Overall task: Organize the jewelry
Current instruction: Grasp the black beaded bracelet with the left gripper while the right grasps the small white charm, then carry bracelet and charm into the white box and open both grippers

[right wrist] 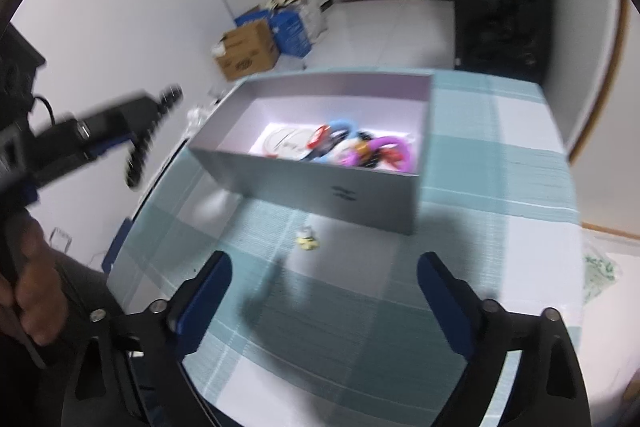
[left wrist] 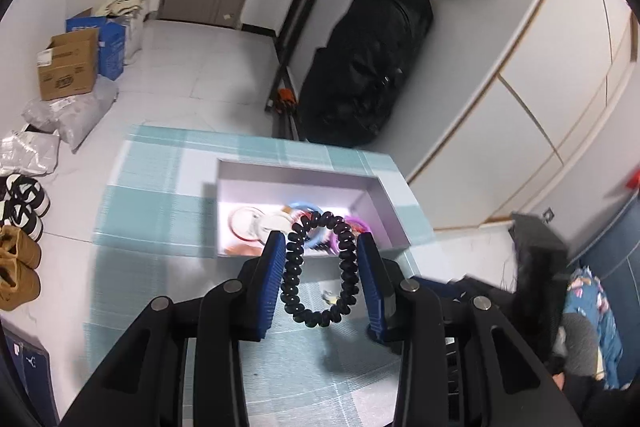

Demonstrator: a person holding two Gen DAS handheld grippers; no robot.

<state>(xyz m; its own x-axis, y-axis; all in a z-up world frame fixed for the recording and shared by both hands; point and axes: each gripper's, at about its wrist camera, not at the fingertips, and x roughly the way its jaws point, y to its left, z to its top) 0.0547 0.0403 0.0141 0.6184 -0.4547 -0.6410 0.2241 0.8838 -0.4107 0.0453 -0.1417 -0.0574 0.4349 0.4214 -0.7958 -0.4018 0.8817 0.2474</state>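
My left gripper [left wrist: 321,243] is shut on a black spiral hair tie [left wrist: 318,269], held between its blue pads above the table, just in front of the grey box [left wrist: 304,169]. The box holds several coloured rings and bangles [right wrist: 360,147]. In the right wrist view the left gripper [right wrist: 120,135] hangs left of the box [right wrist: 320,183] with the hair tie [right wrist: 146,143] dangling. My right gripper [right wrist: 324,267] is open and empty above the teal checked tablecloth [right wrist: 500,167]. A small yellowish item [right wrist: 307,239] lies on the cloth in front of the box.
Cardboard and blue boxes [left wrist: 80,57] and shoes [left wrist: 20,227] sit on the floor to the left. A black bag [left wrist: 368,67] leans by the wall beyond the table. The table's left edge [right wrist: 160,179] is near the left gripper.
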